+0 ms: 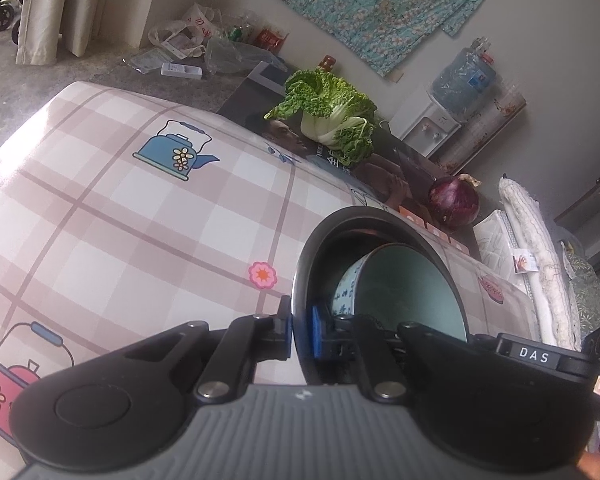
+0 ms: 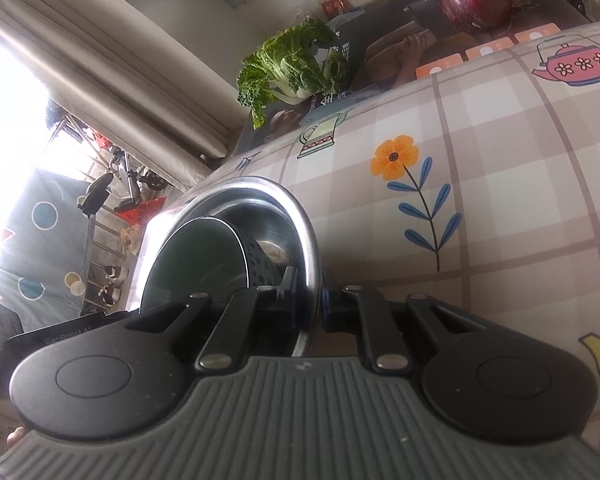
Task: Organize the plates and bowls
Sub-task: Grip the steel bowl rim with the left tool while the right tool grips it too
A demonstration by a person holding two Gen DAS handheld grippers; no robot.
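A steel bowl [image 2: 300,216] holds a smaller blue-patterned bowl with a pale green inside [image 2: 191,264]. Both grippers grip the steel bowl's rim from opposite sides. In the left wrist view the steel bowl [image 1: 380,220] looks dark and the patterned bowl [image 1: 404,284] sits inside it. My left gripper [image 1: 302,332] is shut on the rim, one finger inside and one outside. My right gripper [image 2: 310,300] is shut on the rim the same way. The bowl is tilted in both views, over the checked tablecloth [image 1: 119,220].
A napa cabbage [image 1: 328,116] and a red onion [image 1: 454,202] lie on a dark printed box at the table's far edge. A water dispenser [image 1: 456,100] stands by the wall. Curtains [image 2: 111,68] and clutter are to the side.
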